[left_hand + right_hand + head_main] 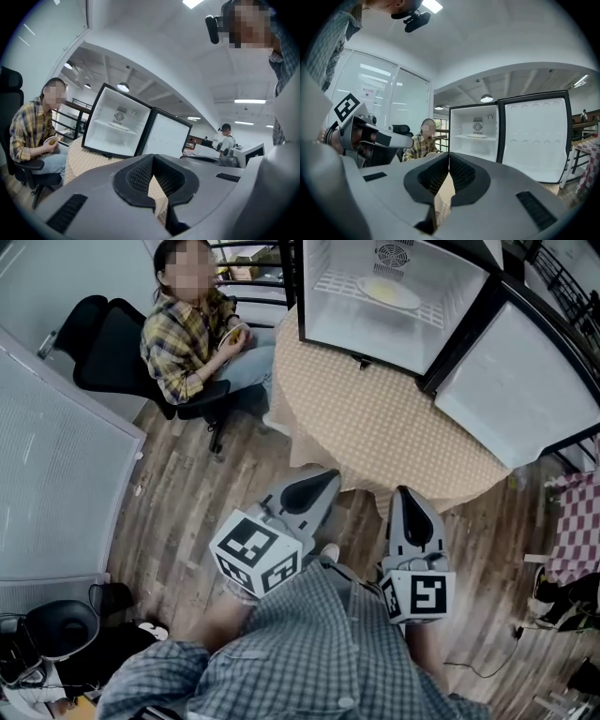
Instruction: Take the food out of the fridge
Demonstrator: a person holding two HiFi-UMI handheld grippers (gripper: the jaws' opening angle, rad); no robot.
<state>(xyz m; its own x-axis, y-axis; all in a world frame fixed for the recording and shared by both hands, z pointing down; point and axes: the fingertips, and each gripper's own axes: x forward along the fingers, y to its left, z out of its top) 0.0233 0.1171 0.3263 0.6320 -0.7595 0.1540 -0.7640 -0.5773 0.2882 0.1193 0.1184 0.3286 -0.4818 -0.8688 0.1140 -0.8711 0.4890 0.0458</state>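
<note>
Food [389,292] rests on the wire shelf [335,284] inside the open fridge [375,334].

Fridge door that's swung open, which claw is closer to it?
Right. The right claw is by the table's near edge, on the same side as the open fridge door. The left claw is farther off, toward the seated person.
</note>
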